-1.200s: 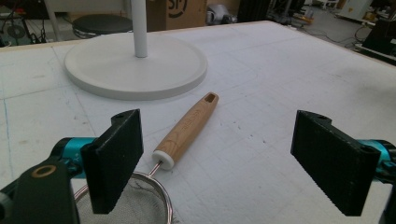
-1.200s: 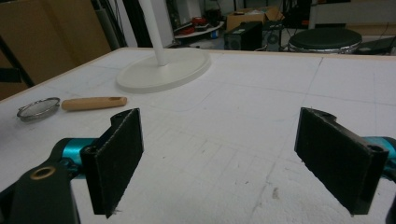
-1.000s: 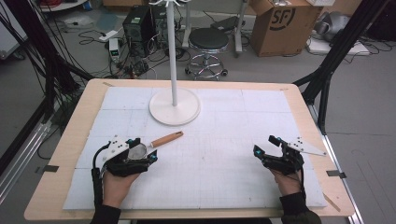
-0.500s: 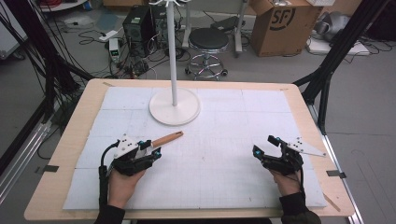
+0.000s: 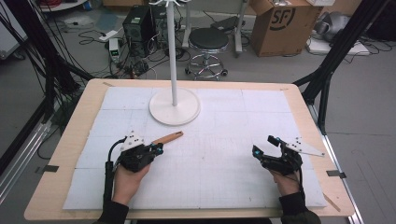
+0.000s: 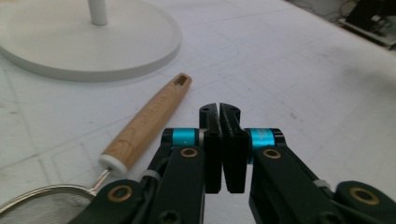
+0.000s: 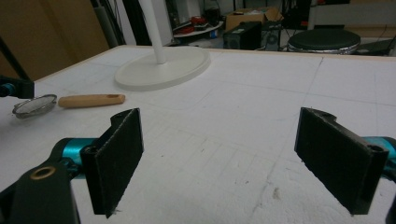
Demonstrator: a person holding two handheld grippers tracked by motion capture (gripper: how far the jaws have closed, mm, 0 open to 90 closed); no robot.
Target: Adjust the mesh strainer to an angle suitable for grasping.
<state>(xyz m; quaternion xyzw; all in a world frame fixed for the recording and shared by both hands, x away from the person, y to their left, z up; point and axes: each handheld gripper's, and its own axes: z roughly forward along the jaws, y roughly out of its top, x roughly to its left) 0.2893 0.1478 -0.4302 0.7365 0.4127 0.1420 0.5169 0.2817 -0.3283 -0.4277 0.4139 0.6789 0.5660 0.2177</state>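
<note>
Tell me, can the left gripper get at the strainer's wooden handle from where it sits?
Probably yes: the left gripper sits right beside the wooden handle with bare mat between, but its jaws are shut and must open first.

A brown cardboard box (image 5: 280, 23) is sitting on the floor behind the desk, and it is showing the big letters "SF". The wooden handle (image 6: 149, 119) is carrying tiny words, too blurry to read.

One strainer (image 7: 35, 105), one stand (image 5: 174, 106) — two tools.
</note>
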